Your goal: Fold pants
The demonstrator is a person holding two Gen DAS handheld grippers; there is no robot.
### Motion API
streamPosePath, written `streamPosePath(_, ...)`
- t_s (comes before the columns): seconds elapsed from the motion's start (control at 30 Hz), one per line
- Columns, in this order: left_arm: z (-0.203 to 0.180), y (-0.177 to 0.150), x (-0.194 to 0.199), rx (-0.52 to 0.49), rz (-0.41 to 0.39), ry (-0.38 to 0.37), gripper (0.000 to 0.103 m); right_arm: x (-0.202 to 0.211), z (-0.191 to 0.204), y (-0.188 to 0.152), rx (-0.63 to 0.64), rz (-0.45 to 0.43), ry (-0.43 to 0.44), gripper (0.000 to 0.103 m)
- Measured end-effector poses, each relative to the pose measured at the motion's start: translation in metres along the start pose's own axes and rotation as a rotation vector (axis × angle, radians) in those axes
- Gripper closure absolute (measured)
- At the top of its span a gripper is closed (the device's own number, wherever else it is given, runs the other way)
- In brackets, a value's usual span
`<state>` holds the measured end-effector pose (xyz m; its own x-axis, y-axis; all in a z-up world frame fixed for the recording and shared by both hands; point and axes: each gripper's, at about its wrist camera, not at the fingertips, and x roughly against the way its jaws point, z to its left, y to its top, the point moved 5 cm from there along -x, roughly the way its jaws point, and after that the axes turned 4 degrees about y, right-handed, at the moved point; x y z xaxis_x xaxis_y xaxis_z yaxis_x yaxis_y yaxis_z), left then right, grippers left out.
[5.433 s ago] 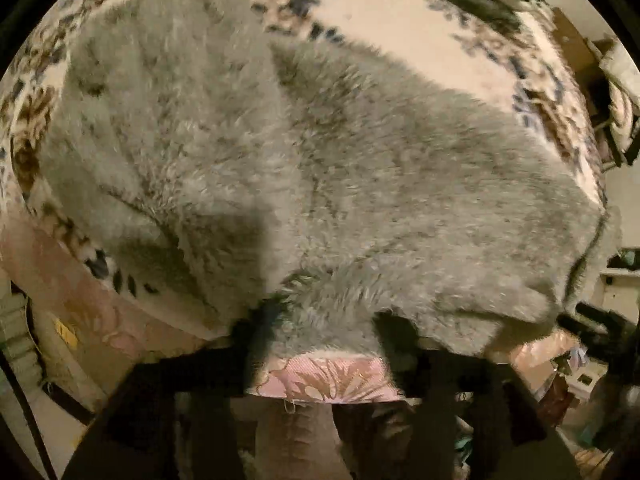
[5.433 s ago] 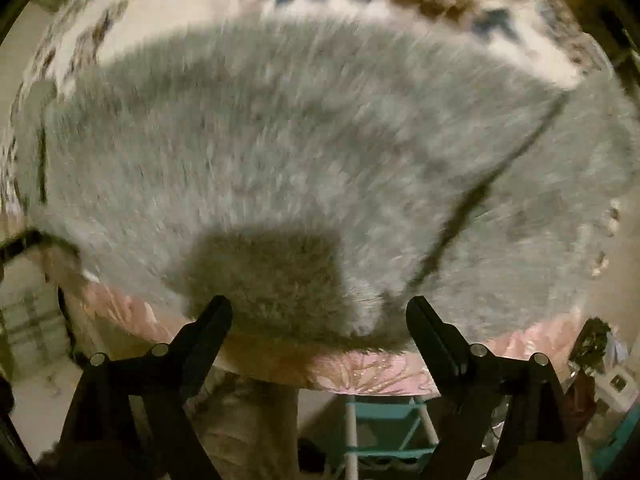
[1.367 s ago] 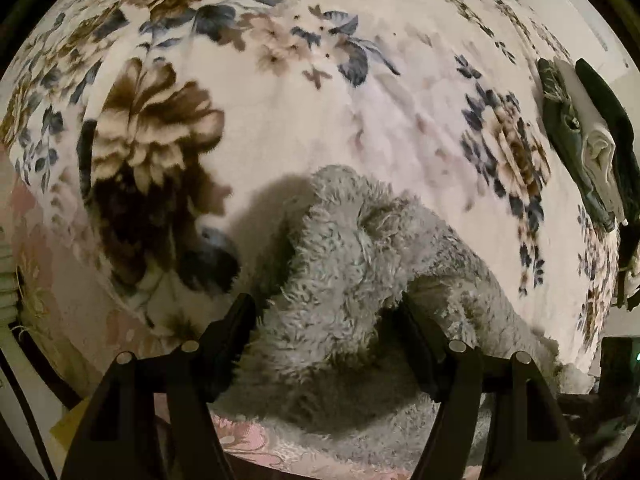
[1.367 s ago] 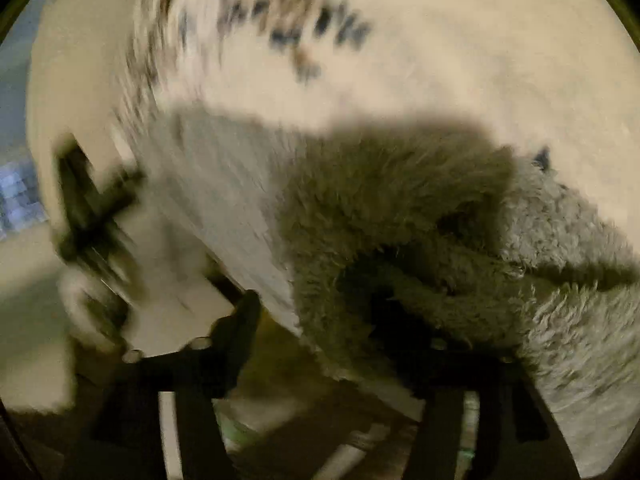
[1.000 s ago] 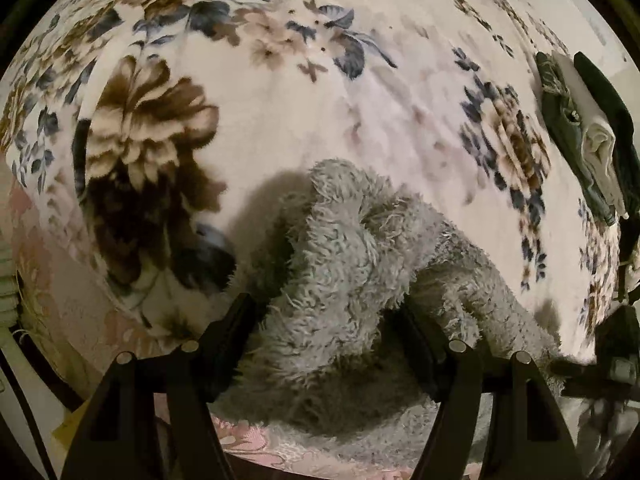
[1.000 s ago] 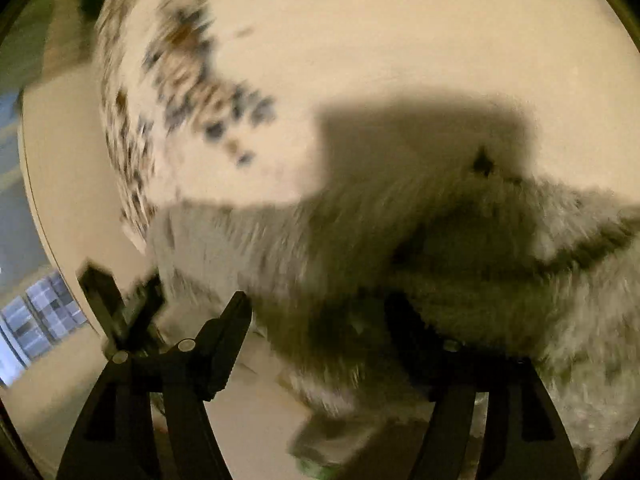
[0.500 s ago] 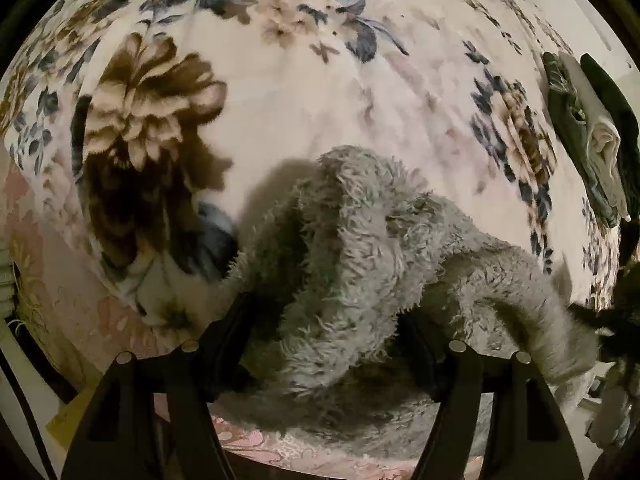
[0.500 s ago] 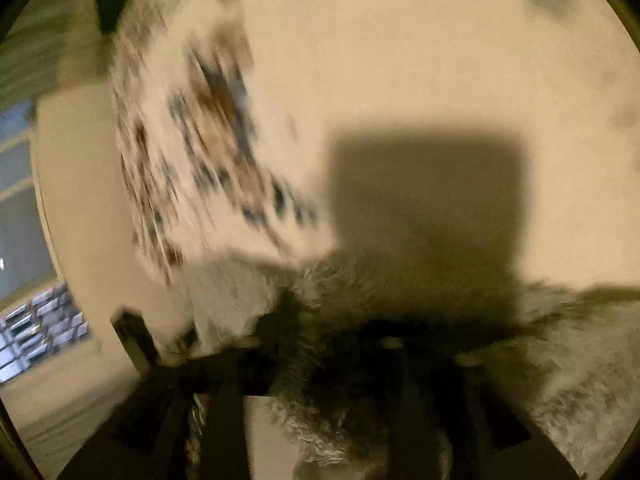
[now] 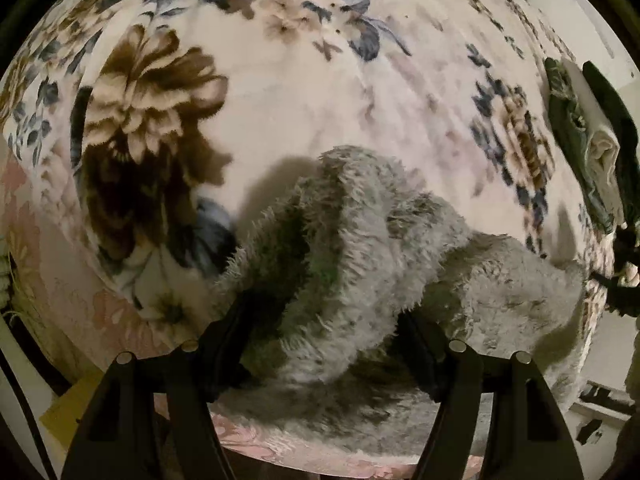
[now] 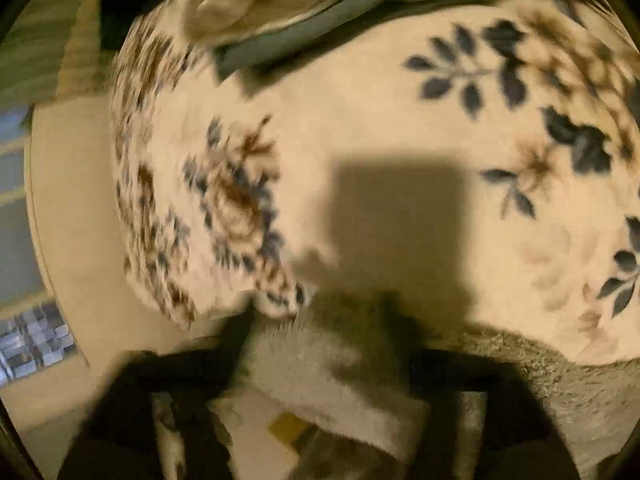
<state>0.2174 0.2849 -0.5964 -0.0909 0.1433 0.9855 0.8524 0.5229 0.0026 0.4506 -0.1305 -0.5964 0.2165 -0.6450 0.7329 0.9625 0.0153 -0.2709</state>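
The fluffy grey pants [image 9: 360, 264] lie bunched on a floral blanket [image 9: 320, 92]. My left gripper [image 9: 324, 320] is shut on a thick fold of the pants, lifted a little off the bed near its front edge. In the right wrist view my right gripper [image 10: 328, 352] is shut on another part of the grey pants [image 10: 332, 360], held above the blanket [image 10: 400, 120]; this view is blurred. The cloth runs from my left gripper toward the right, where the other gripper [image 9: 624, 264] shows dimly at the edge.
A pile of folded dark green and cream clothes [image 9: 588, 140] lies at the bed's far right, also at the top of the right wrist view [image 10: 280, 12]. The bed's front edge with a pink floral sheet [image 9: 280, 444] is right below my left gripper. Floor and a window [image 10: 36, 336] lie left.
Both grippers closed on the flat pants and lifted them, bunching the cloth. In the last second the right gripper has swung over the blanket toward the clothes pile; the left has barely moved.
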Motion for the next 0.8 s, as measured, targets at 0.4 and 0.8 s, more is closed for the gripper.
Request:
streamPosePath(0.4,-0.009,-0.009,0.050,-0.033,-0.157,0.096,0.029,-0.035,0.005,0.019,0.159,-0.128,-0.365,0.101)
streamPosePath(0.8,-0.081,-0.045,0.098,-0.276,-0.317,0.243,0.012,0.061,-0.053,-0.107,0.106,-0.384,-0.092,0.006)
